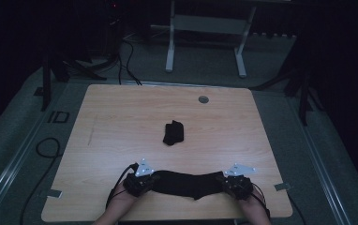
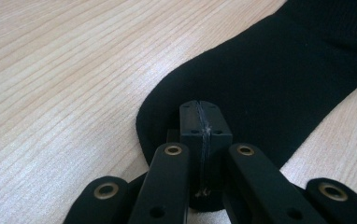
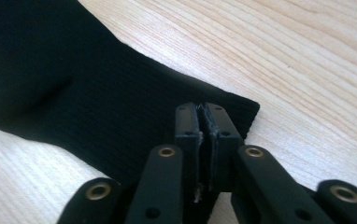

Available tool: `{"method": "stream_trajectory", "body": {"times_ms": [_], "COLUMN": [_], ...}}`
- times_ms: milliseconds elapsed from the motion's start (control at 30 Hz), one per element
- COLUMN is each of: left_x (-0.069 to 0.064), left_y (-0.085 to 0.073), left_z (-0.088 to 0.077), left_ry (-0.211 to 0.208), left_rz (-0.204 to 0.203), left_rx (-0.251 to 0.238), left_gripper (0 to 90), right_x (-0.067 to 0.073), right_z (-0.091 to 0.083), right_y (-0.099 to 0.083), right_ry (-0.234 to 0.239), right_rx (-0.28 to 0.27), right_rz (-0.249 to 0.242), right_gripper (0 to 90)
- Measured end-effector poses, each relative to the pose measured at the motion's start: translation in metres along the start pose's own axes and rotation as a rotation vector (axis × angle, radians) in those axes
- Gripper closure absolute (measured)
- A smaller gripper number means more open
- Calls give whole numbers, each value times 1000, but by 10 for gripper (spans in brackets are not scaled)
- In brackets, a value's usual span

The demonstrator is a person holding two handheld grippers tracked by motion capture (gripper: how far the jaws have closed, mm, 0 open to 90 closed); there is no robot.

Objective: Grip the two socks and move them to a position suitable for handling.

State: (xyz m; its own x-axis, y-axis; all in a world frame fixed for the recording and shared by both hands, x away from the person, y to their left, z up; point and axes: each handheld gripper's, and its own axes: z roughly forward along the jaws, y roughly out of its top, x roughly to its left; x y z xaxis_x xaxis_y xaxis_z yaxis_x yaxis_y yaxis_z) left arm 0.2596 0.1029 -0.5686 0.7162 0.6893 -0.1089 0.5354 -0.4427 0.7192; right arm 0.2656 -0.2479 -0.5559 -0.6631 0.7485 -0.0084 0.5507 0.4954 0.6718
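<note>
Right up close in the left gripper view, the left hand-held gripper (image 2: 200, 116) has its jaws pressed flat together over the rounded toe end of the black sock (image 2: 270, 79), and the fabric is pinched firmly between them. In the right gripper view, the right hand-held gripper (image 3: 208, 122) sits at the ribbed cuff end of the sock, jaws nearly together with just a sliver of gap showing between the pads; whether it has a real bite on the cloth there I cannot tell for sure.

From the high view, the sock is stretched lengthwise between the two grippers along the near edge of the tabletop (image 1: 121, 117), sagging a little in the middle. Farther out, at the centre of the tabletop, lies a second dark bundle of cloth (image 1: 173, 132), well apart from the work.

My read: this is the laying-out step, getting the sock flat and straight. To do it well, both ends want even tension, so the right side should grip the cuff squarely, not just its corner. Keep both ends low and level so the fabric settles without a twist, and ease the slack out gently, since a hard pull could drag the toe free.
</note>
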Motion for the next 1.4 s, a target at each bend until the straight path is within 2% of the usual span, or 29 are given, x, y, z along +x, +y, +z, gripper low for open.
{"method": "stream_trajectory", "body": {"times_ms": [33, 100, 200, 233, 267, 300, 367, 400, 433, 467, 500, 567, 633, 667, 700, 767, 867, 967, 1067, 1100, 1200, 1233, 1267, 1300, 1367, 1400], "left_x": [0, 0, -1, -1, -2, -2, -2, -1, -1, 2, 3, 8, 10, 16, 17, 21, 26, 27, 27, 27, 27, 27, 27, 28, 28, 28], "left_y": [0, 1, 3, 3, 4, 5, 4, 4, 4, 2, 0, -3, -4, -7, -7, -9, -13, -14, -14, -14, -15, -15, -15, -15, -16, -16], "left_z": [0, -2, -9, -9, -16, -19, -25, -27, -27, -30, -31, -35, -36, -41, -42, -44, -44, -42, -41, -42, -41, -41, -42, -42, -42, -42], "left_ry": [-5, -14, -25, -25, -29, -19, -23, -3, -3, 4, 11, 25, 32, 34, 38, 46, 58, 67, 73, 73, 74, 74, 72, 75, 71, 74], "left_rz": [-3, 1, 8, 8, 30, 41, 54, 57, 57, 53, 50, 30, 16, -3, -9, -25, -49, -58, -61, -62, -60, -60, -65, -68, -67, -66], "left_rx": [0, -10, -56, -56, -85, -87, -106, -102, -102, -99, -103, -107, -109, -115, -112, -113, -111, -108, -113, -115, -113, -113, -113, -113, -114, -114], "left_gripper": [890, 828, 698, 676, 676, 583, 498, 457, 420, 420, 368, 336, 278, 278, 243, 198, 167, 165, 165, 165, 165, 165, 165, 165, 165, 165], "right_x": [0, 0, -1, -1, -2, -6, -9, -10, -10, -11, -15, -18, -20, -22, -24, -25, -22, -18, -15, -13, -6, -6, -4, -1, 2, 2], "right_z": [-1, -4, -11, -11, -13, -18, -20, -20, -20, -20, -18, -13, -10, -7, 3, 13, 29, 51, 74, 82, 108, 108, 116, 131, 146, 152], "right_y": [1, 5, 15, 15, 20, 32, 44, 50, 50, 56, 66, 77, 83, 90, 107, 122, 146, 171, 192, 198, 210, 210, 212, 213, 212, 211], "right_ry": [11, 45, 68, 68, 72, 75, 79, 77, 77, 66, 66, 75, 76, 87, 92, 103, 127, 131, 151, 145, 132, 132, 124, 111, 64, 63], "right_rx": [-1, -5, -46, -46, -64, -100, -124, -126, -126, -133, -148, -153, -163, -167, -177, -181, -196, -177, -157, -153, -109, -109, -92, -53, -8, 12], "right_rz": [6, 17, 20, 20, 16, 14, 4, -6, -6, -19, -22, -31, -35, -37, -52, -63, -76, -92, -61, -60, -75, -75, -79, -91, -112, -105], "right_gripper": [815, 786, 712, 712, 686, 603, 517, 490, 490, 464, 440, 399, 399, 399, 404, 408, 418, 416, 416, 416, 405, 405, 401, 393, 389, 389]}}
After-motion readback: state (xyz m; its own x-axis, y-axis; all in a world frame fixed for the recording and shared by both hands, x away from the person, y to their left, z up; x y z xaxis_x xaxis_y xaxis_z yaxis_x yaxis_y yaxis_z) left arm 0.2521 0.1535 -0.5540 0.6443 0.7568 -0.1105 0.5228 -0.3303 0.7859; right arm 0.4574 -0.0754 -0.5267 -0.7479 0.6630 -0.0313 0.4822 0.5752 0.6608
